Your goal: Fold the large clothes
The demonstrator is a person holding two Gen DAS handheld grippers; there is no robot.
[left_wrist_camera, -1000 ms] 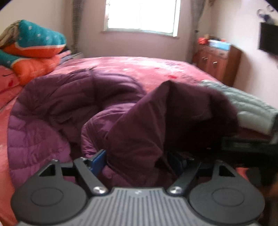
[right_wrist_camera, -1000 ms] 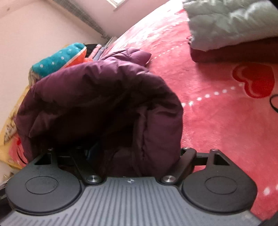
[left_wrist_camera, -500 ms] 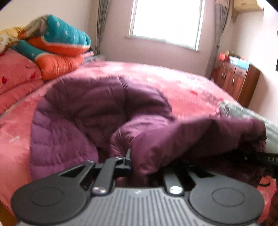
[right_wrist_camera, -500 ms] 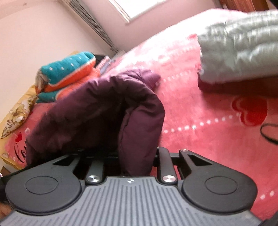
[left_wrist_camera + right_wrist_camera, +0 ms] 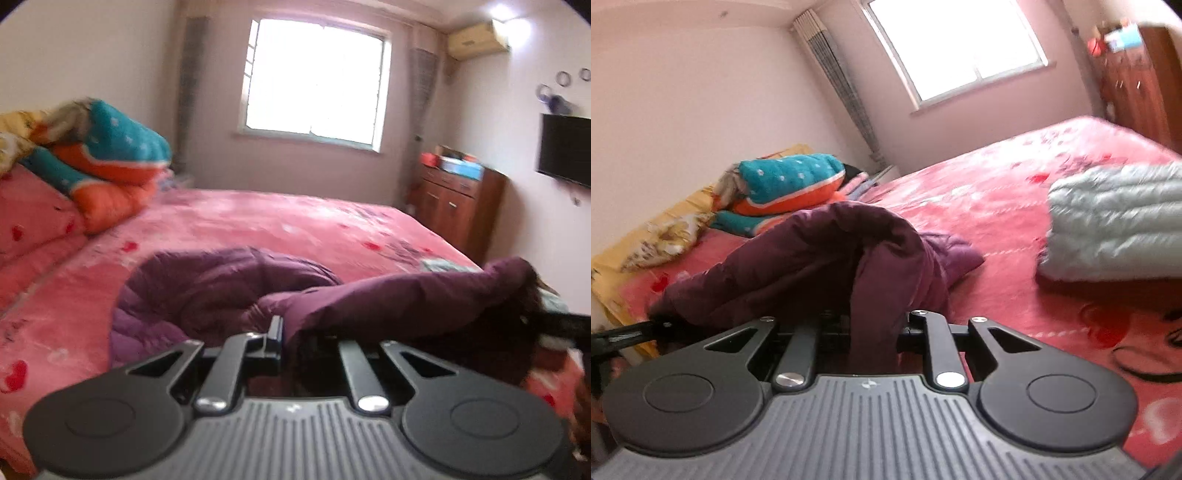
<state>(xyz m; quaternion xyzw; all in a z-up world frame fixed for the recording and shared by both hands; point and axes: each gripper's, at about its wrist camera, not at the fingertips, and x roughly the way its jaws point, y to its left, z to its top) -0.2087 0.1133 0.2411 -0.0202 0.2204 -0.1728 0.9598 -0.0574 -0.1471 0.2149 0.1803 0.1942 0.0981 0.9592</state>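
My purple padded jacket (image 5: 229, 291) lies low in the centre of the left view on the pink bed (image 5: 258, 221), one quilted edge lifted into a taut band running to the right. The left gripper (image 5: 286, 334) has its fingers pressed tight on that edge. In the right view the right gripper (image 5: 875, 332) is closing its fingers on a hanging fold of the same jacket (image 5: 827, 258). The pink spread is open above the jacket towards the window (image 5: 314, 77). A pale green quilted garment (image 5: 1115, 229) lies at the right of the right view, apart from the jacket. Folded teal and orange blankets (image 5: 107, 162) sit at upper left; a wooden cabinet (image 5: 458, 206) stands beside the bed's far right corner.
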